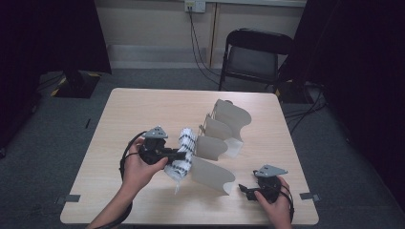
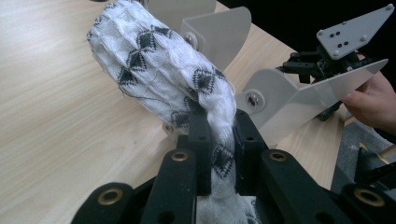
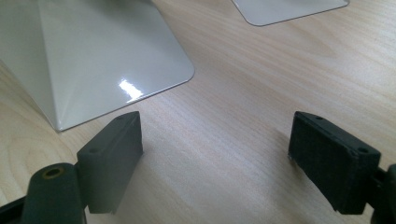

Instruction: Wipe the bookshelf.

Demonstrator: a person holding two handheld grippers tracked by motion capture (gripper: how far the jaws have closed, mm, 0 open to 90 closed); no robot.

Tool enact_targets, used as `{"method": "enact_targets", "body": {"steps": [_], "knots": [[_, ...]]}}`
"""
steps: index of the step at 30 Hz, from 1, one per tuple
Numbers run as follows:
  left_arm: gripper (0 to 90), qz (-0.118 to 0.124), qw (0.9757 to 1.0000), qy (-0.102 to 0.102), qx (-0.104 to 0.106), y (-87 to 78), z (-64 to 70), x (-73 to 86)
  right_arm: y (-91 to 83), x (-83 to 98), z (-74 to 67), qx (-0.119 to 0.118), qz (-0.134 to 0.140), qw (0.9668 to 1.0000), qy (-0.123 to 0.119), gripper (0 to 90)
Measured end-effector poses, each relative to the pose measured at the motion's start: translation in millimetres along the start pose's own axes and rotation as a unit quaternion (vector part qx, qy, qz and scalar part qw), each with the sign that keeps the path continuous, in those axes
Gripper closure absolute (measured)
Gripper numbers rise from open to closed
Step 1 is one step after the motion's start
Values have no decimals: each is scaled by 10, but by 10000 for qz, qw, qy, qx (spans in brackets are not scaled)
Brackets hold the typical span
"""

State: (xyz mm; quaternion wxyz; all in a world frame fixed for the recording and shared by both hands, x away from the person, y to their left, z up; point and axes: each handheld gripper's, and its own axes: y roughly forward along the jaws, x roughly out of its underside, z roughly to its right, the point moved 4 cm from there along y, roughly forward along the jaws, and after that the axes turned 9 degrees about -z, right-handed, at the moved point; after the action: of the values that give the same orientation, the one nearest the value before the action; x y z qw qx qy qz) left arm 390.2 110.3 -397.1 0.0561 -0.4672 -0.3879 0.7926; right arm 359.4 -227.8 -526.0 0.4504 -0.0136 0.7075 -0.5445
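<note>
A rolled white cloth with a black diamond pattern hangs above the table beside a rack of pale curved divider plates. My left gripper is shut on it. In the left gripper view the black jaws pinch the lower part of the cloth, and the roll leans toward the nearest plate. My right gripper rests near the table's front right edge, next to the front plate. In the right gripper view it stands open with bare wood between its fingers, the plate's foot just ahead.
The rack stands on a light wooden table, slanting from front centre to back right. A black folding chair stands behind the table, with cables on the floor. A person's right hand holds the far gripper.
</note>
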Motion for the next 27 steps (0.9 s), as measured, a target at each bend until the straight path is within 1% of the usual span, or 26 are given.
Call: {"method": "enact_targets", "body": {"steps": [3,4,7,10,11,14,16,17,19,20,24,25,26,27], "knots": [[808,1,10000,18,-26,-3,6,-18,0,0,0,0,0,10000,0,166],[808,-45,9999,61,-66,14,8,-14,0,0,0,-1,0,10000,0,166],[807,-107,9999,81,-84,51,4,13,0,0,0,0,1,10000,0,166],[807,-178,9998,70,-90,121,-16,72,0,0,0,0,1,10000,0,166],[807,-222,9997,53,-92,171,-26,116,0,0,0,0,0,10000,0,166],[806,-256,9996,23,-92,216,-33,156,0,0,0,0,1,10000,0,166],[806,-334,9994,11,-88,286,-48,227,0,0,0,0,1,10000,0,166],[806,-334,9994,11,-88,286,-48,227,0,0,0,0,1,10000,0,166],[805,-432,9990,-9,-99,371,-74,308,0,0,0,0,1,10000,-1,166],[805,-432,9990,-9,-99,371,-74,308,0,0,0,0,1,10000,-1,166],[804,-543,9984,-94,-98,531,-123,441,0,0,0,0,0,10000,0,166],[804,-543,9984,-94,-98,531,-123,441,0,0,0,1,1,10000,0,166],[803,-622,9979,-119,-102,604,-154,505,0,0,0,0,0,10000,0,166],[802,-622,9979,-119,-102,604,-154,505,0,0,0,0,0,10000,-1,166]]}}
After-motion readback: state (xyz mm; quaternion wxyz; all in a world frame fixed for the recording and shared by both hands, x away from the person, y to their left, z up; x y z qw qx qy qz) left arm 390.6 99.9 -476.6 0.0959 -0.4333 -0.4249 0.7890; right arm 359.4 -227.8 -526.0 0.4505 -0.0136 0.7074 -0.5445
